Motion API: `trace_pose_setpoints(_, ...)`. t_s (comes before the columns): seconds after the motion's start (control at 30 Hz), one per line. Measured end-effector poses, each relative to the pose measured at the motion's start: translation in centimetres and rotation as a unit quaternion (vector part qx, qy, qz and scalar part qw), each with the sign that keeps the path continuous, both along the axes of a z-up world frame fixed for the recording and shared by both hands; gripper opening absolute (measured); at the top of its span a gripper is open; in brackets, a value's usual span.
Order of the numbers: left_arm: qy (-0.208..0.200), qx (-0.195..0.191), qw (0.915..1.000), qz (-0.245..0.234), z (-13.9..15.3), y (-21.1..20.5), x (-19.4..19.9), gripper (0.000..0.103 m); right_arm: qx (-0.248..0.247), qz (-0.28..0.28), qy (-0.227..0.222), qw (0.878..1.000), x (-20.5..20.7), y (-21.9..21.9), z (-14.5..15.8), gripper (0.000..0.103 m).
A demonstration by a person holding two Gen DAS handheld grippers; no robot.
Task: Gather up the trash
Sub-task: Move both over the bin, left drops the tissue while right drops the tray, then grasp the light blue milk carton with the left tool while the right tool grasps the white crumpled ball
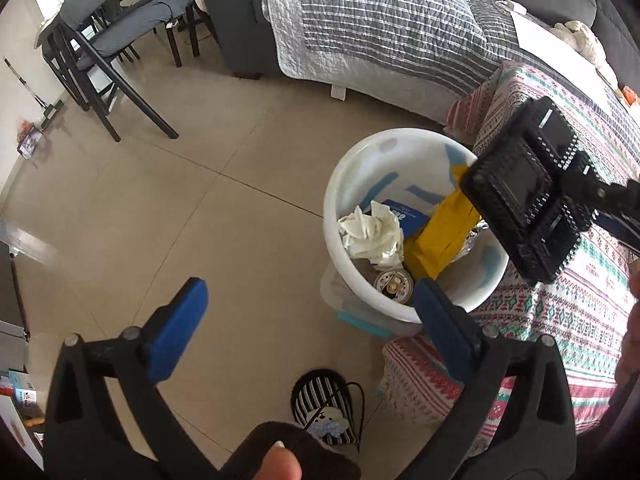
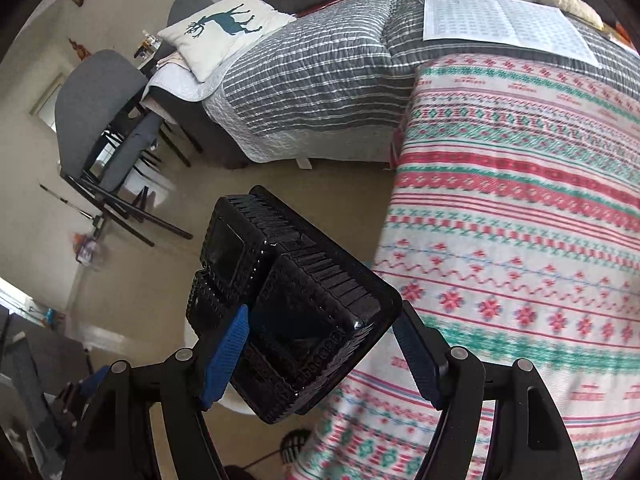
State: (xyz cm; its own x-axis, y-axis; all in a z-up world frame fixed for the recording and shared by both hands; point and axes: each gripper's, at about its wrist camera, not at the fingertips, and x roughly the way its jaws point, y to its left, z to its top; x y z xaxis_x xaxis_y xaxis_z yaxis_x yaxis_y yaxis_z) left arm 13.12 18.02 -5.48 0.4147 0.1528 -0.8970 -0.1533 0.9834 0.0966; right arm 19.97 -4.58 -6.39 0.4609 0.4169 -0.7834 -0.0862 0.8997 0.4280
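Black tray (image 2: 292, 312) is pinched across its width between the right gripper (image 2: 328, 354) pads, long axis running away from the fingers and tilted, its far end over the bin (image 1: 400, 148) rim on the blanket (image 1: 560, 304) side. Bin sits on the floor against the blanket, already holding paper, a yellow bag and a can. Left gripper (image 1: 316, 324) is spread wide and empty, just short of the bin's near rim, so the drop is the right hand's job.

Soft, even daylight — strong fisheye bending and dark corners, slight motion blur toward the edges.
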Motion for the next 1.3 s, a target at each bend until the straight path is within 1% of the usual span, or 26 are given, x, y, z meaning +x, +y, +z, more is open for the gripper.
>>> trace_pose_setpoints(0.1,-0.001,0.000,1.0000,-0.002,0.0,0.2,-0.2,0.102,0.007,0.003,-0.010,1.000,0.4,0.8,0.0,0.076)
trace_pose_setpoints(0.2,0.000,0.001,1.0000,-0.004,-0.1,0.3,-0.2,0.102,0.027,0.013,-0.023,0.999,0.6,1.3,0.2,0.077)
trace_pose_setpoints(0.27,0.000,0.001,1.0000,-0.005,-0.1,0.3,-0.3,0.102,0.036,0.020,-0.022,0.999,0.5,1.5,0.3,0.083)
trace_pose_setpoints(0.3,0.001,0.001,1.0000,-0.005,-0.2,0.4,-0.3,0.102,0.036,0.023,-0.024,0.999,0.4,1.5,0.4,0.084)
trace_pose_setpoints(0.43,-0.002,0.000,1.0000,-0.008,0.0,0.3,-0.4,0.102,0.013,0.028,-0.040,0.999,-0.3,1.2,1.4,0.084)
trace_pose_setpoints(0.57,-0.007,-0.004,0.9999,-0.014,0.3,-0.1,-0.4,0.102,-0.011,0.021,-0.045,0.999,-1.3,-0.4,2.0,0.084)
trace_pose_setpoints(0.67,-0.009,-0.004,0.9997,-0.022,0.5,-0.8,-0.3,0.102,-0.039,0.015,-0.042,0.998,-2.0,-2.3,2.2,0.084)
trace_pose_setpoints(0.77,-0.011,-0.007,0.9994,-0.031,0.7,-1.8,-0.1,0.102,-0.068,0.000,-0.045,0.997,-2.9,-5.1,2.8,0.084)
trace_pose_setpoints(0.93,-0.012,-0.038,0.9981,-0.046,1.3,-3.9,0.1,0.102,-0.090,-0.033,-0.047,0.994,-4.7,-10.7,4.0,0.085)
trace_pose_setpoints(1.0,-0.013,-0.045,0.9975,-0.054,1.5,-4.9,0.3,0.102,-0.097,-0.047,-0.043,0.993,-5.4,-12.7,4.2,0.084)
trace_pose_setpoints(1.17,-0.012,-0.043,0.9957,-0.081,1.7,-8.3,0.5,0.102,-0.110,-0.085,-0.031,0.990,-6.9,-17.6,4.7,0.085)
trace_pose_setpoints(1.3,-0.010,-0.041,0.9939,-0.102,1.8,-10.8,0.5,0.102,-0.122,-0.121,-0.011,0.985,-7.6,-21.9,4.4,0.085)
